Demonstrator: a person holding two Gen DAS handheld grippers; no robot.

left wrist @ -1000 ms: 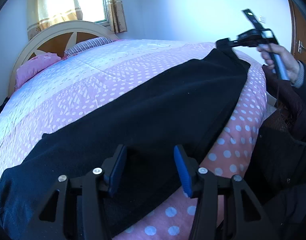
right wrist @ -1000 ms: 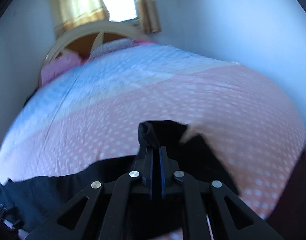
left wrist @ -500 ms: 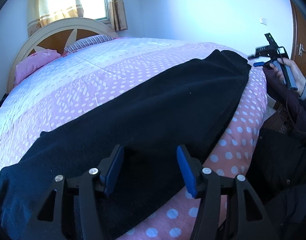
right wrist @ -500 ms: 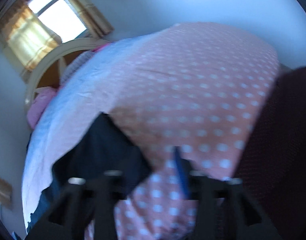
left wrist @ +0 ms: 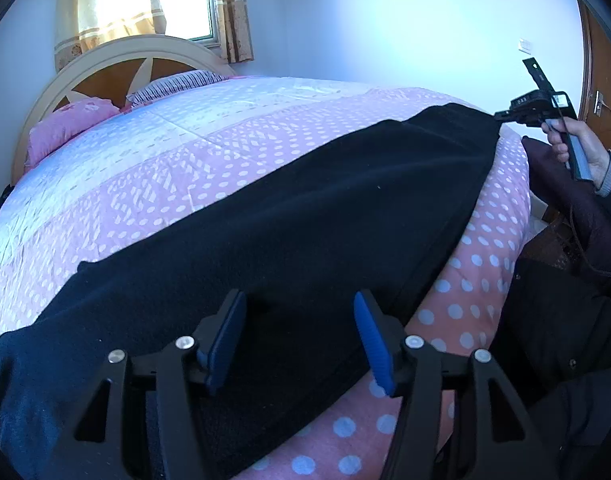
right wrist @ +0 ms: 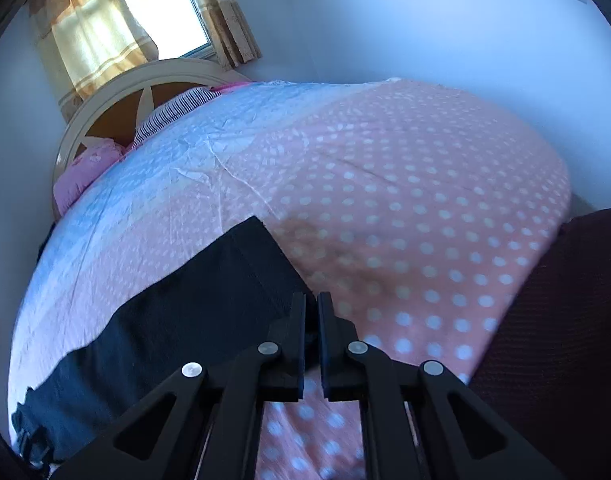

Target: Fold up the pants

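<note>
The pants lie flat along the near edge of the bed, stretched from one end to the other. The left gripper hovers over the middle of them with its blue pads wide apart, just as half a second ago. The right gripper, which half a second ago was open and swung away over the dotted cover, is now back at the corner of the pants, its fingers nearly together. Whether cloth is pinched between them cannot be told.
</note>
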